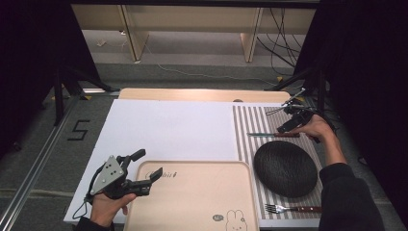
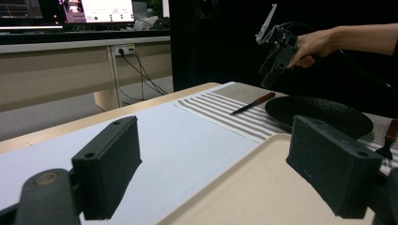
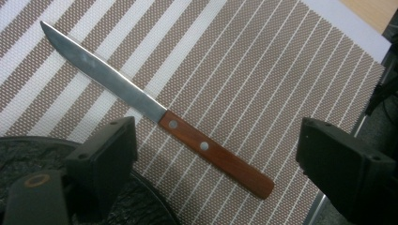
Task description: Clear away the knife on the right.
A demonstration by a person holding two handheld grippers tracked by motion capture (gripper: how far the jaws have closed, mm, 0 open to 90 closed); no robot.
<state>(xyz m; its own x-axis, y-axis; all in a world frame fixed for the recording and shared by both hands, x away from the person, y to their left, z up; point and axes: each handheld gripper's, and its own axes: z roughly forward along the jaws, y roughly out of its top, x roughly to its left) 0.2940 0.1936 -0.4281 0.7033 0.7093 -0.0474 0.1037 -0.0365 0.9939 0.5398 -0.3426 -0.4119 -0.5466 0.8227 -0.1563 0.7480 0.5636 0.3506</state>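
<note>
Right tool [image 3: 213, 154] wide over wooden-handled knife [image 3: 155, 110]

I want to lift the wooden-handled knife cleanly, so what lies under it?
The wooden-handled steel knife lies flat on the brown-and-white striped woven placemat, beside the black textured plate, not on it. The strip of mat directly beneath the knife is covered.

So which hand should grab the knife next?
The right. The right gripper hangs just above the knife with jaws open and the wooden handle lying between them. The left gripper waits far off, over the tray's near left corner.
</note>
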